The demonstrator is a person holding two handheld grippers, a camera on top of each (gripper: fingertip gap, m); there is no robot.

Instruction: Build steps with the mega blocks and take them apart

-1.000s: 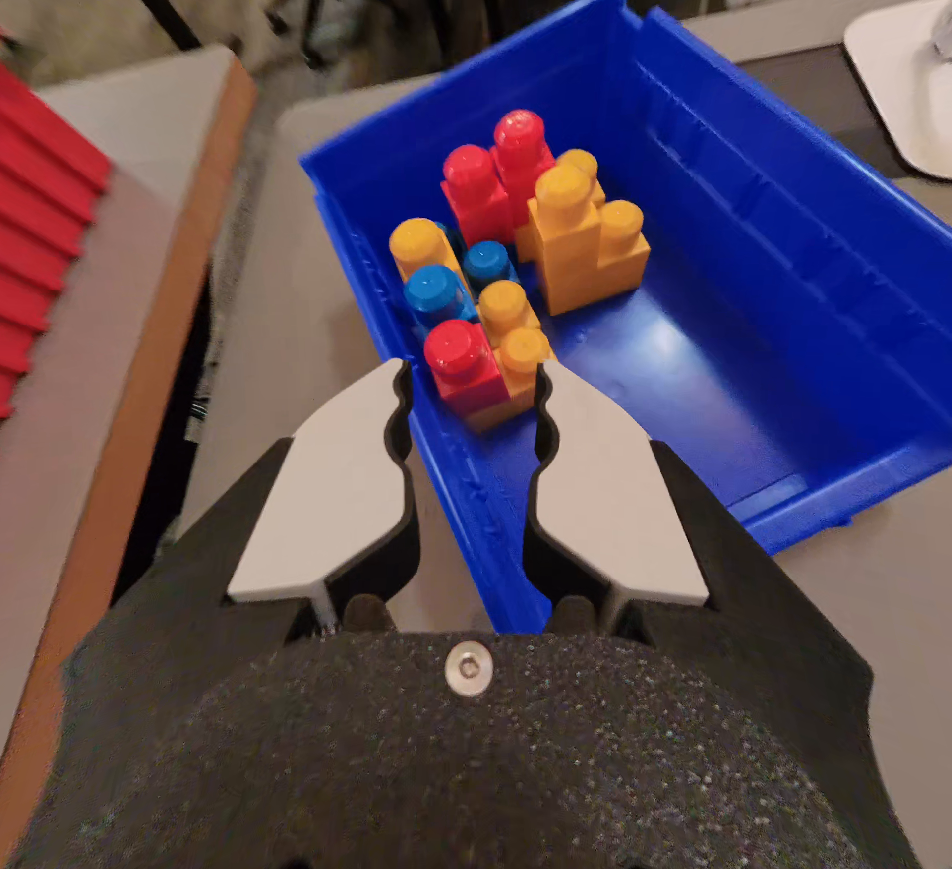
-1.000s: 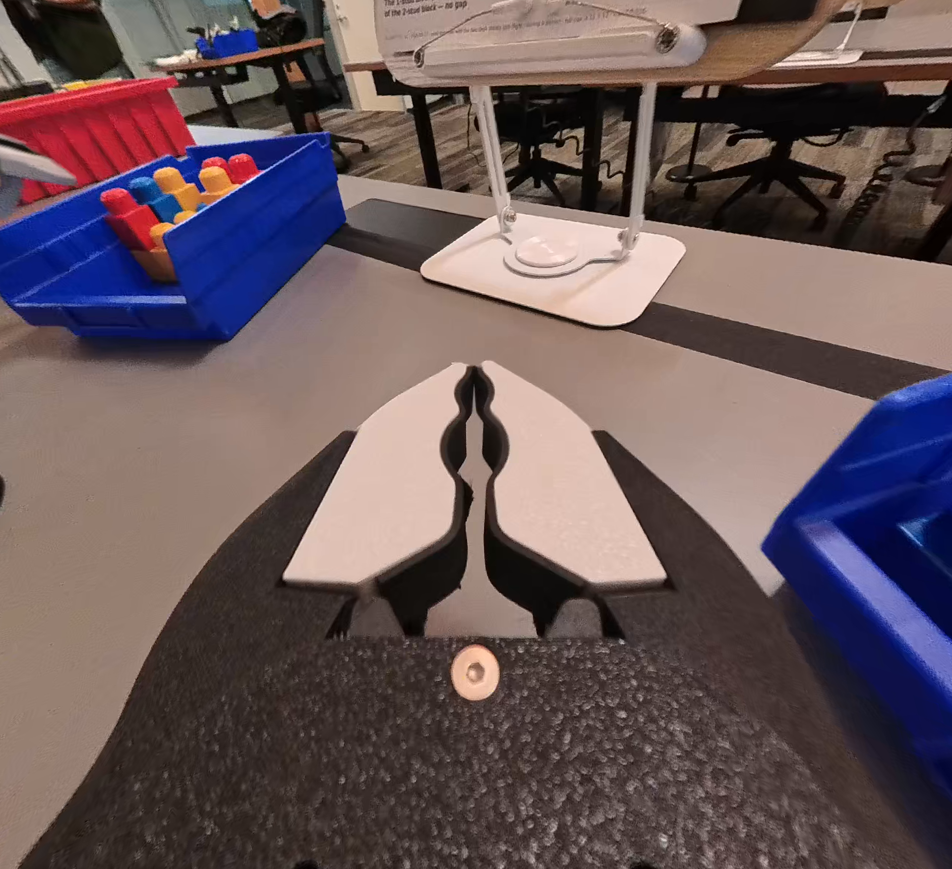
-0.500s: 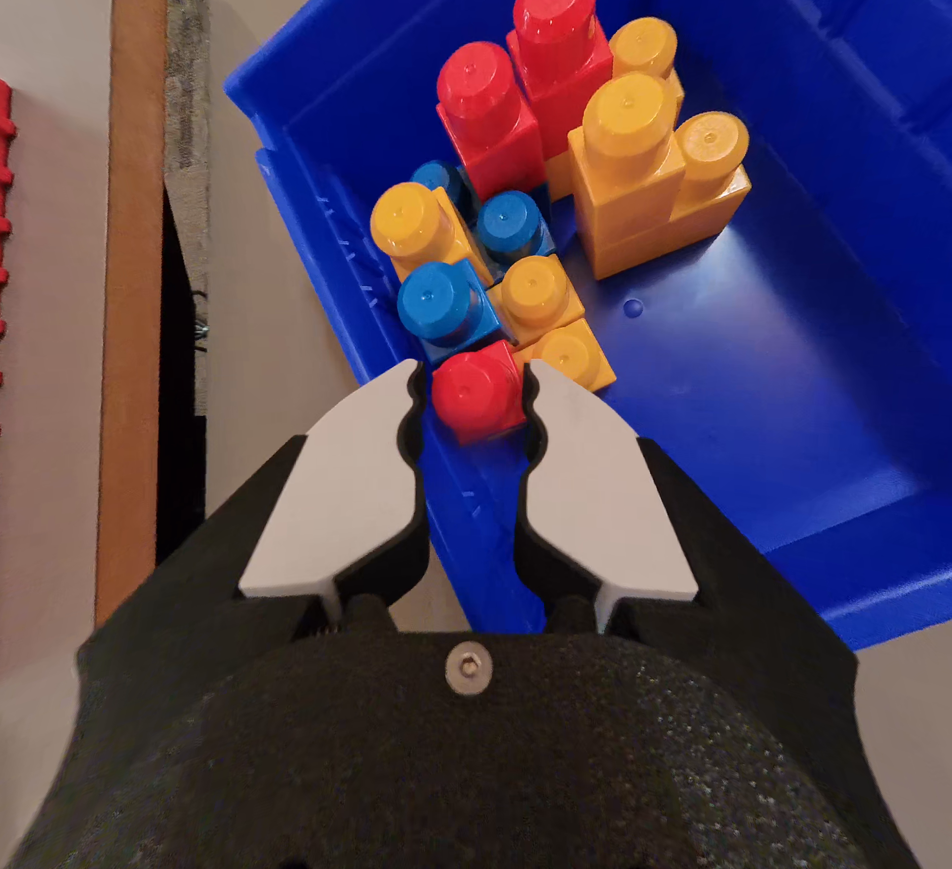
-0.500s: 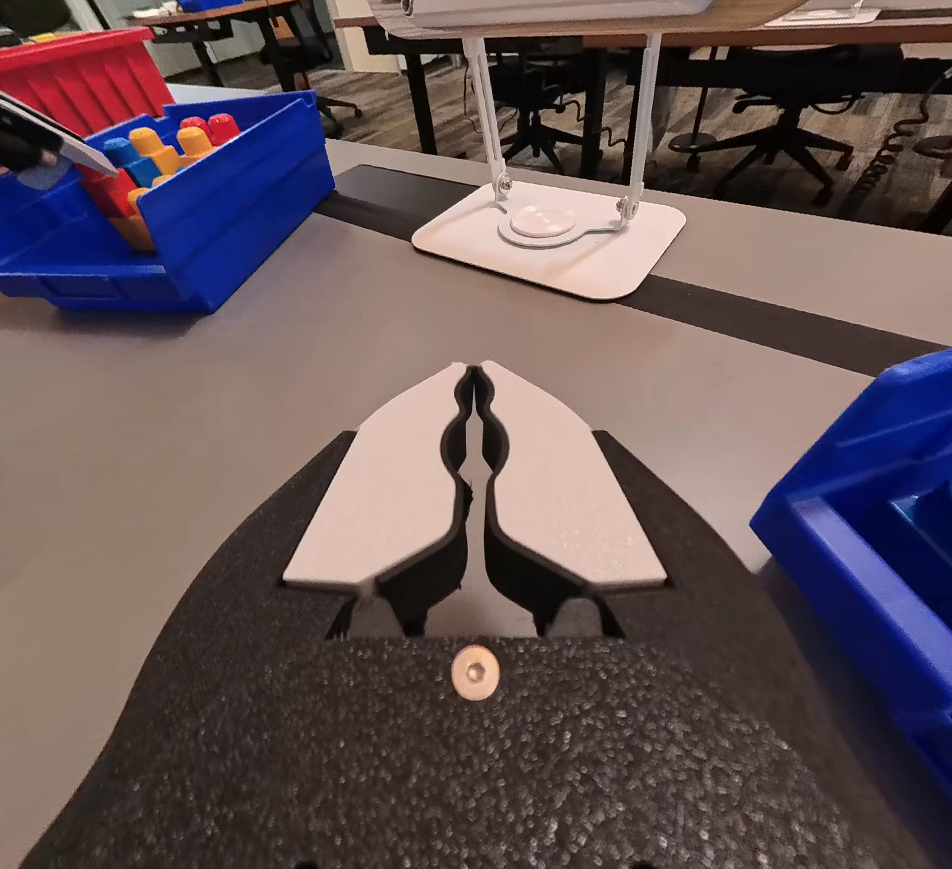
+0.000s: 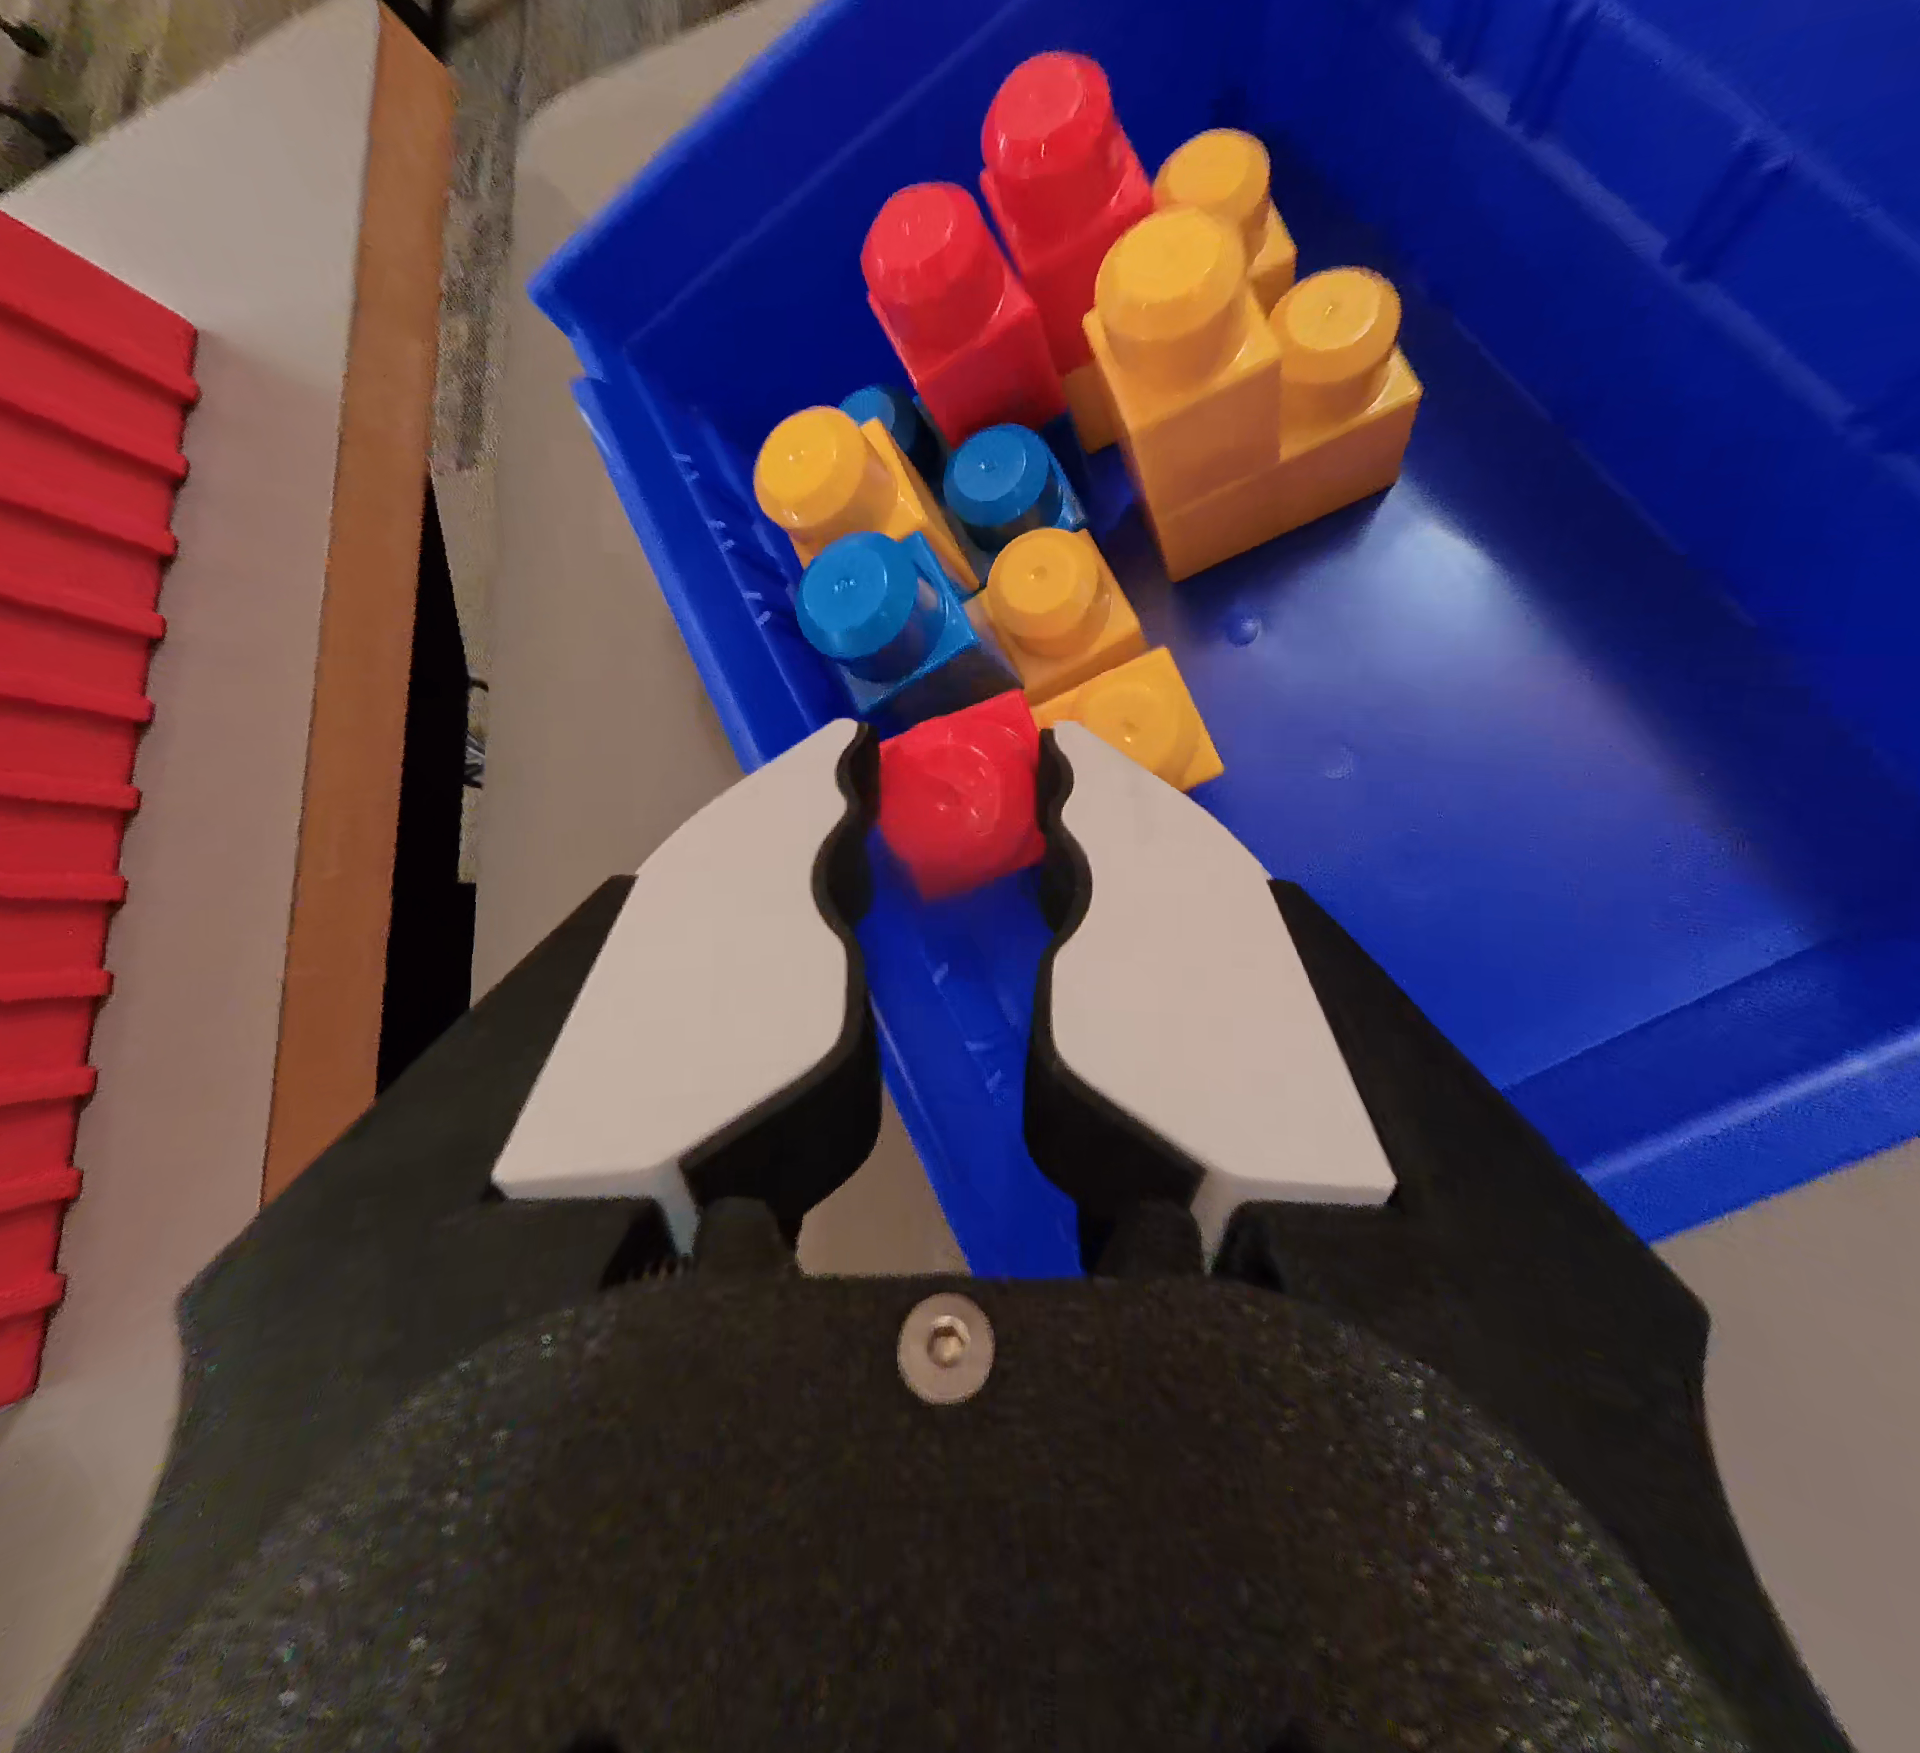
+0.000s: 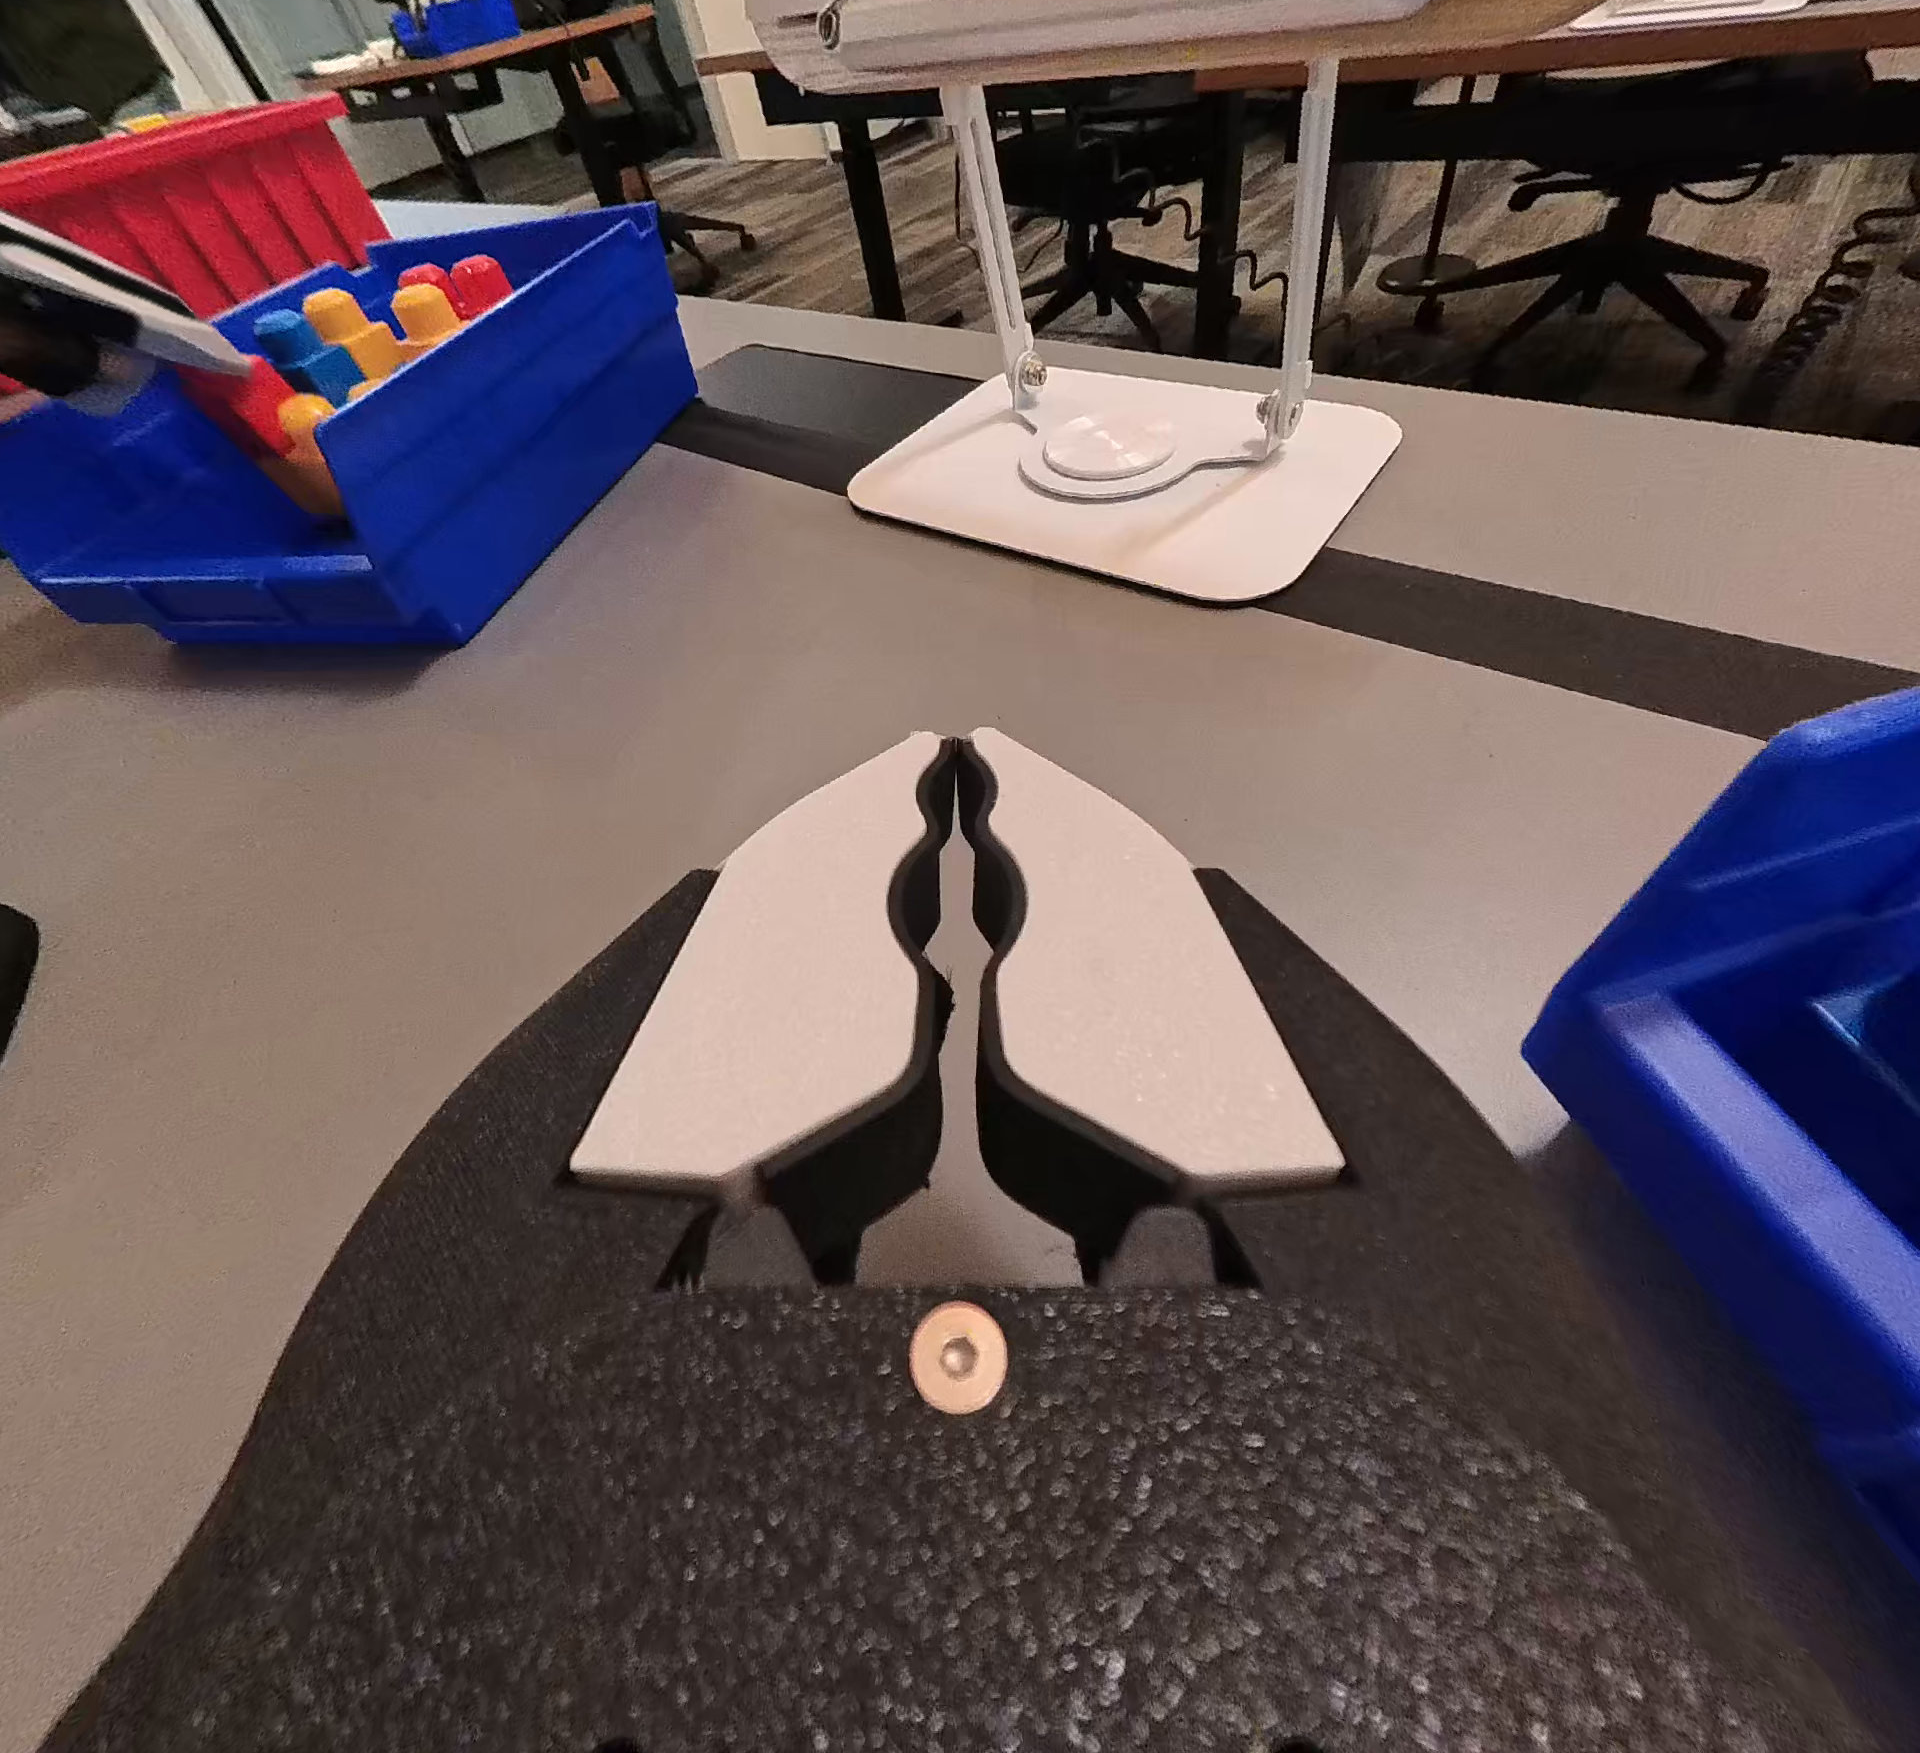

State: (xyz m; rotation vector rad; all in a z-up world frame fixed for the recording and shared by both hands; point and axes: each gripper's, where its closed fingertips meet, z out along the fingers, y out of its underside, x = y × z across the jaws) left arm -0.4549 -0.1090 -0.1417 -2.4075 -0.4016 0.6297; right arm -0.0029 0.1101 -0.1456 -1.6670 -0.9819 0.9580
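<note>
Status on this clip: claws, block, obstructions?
Left claw shut on small red plastic block inside blue plastic bin. Right claw shut, empty, above grey table. Neighbouring blocks crowd the grasp.

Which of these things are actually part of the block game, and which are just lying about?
In use:
left tool, shut on a red block
other blocks
blue bin
right tool, shut, empty

Lying about:
white stand
red bin
second blue bin
</note>
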